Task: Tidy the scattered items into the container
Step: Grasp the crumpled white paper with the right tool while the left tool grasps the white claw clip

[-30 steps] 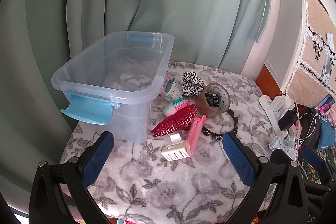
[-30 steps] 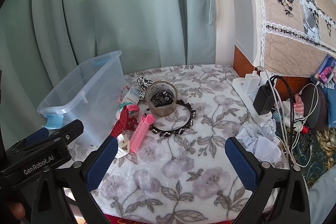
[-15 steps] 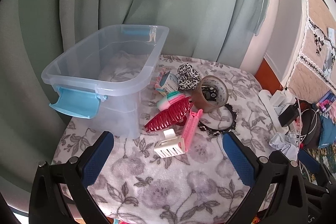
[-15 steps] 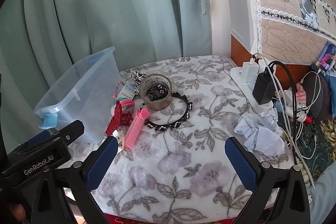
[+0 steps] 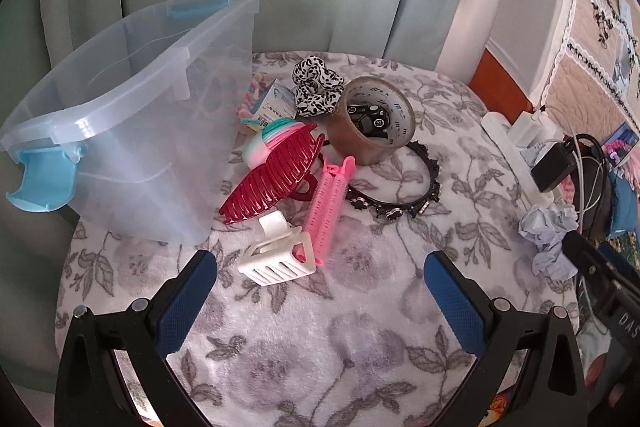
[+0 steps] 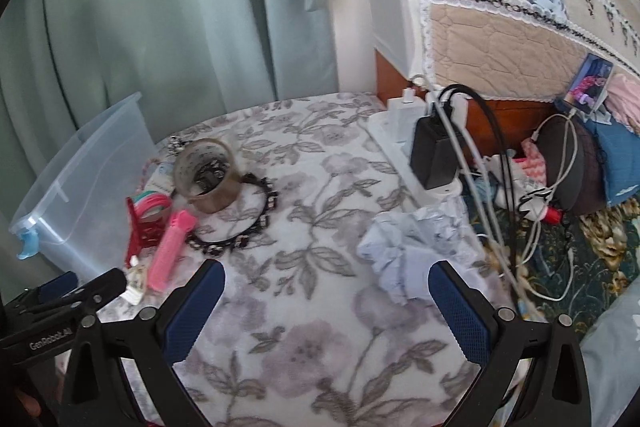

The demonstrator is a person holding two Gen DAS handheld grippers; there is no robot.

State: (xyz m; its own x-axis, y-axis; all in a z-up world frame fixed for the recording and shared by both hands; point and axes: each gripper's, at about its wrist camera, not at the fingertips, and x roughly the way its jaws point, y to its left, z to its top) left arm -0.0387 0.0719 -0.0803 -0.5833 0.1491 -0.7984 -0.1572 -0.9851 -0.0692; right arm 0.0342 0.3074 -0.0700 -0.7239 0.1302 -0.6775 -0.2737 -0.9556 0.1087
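Left gripper [image 5: 320, 301] and right gripper [image 6: 326, 311]: jaws wide, empty.

My clear bin [image 5: 132, 131], blue latches, sits empty at left. Just beside it lie a red claw clip [image 5: 272, 179], white clip [image 5: 280, 255], pink roller [image 5: 330, 203], tape roll [image 5: 372, 123], black headband [image 5: 404, 195] and spotted scrunchie [image 5: 316, 85].

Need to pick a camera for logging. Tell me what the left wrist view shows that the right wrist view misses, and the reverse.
Left wrist only: the white claw clip in full and the leopard scrunchie.
Right wrist only: the black charger, its cables, and the left gripper's body at the frame edge.
Both: the clear container, tape roll, pink roller, black headband, crumpled paper.
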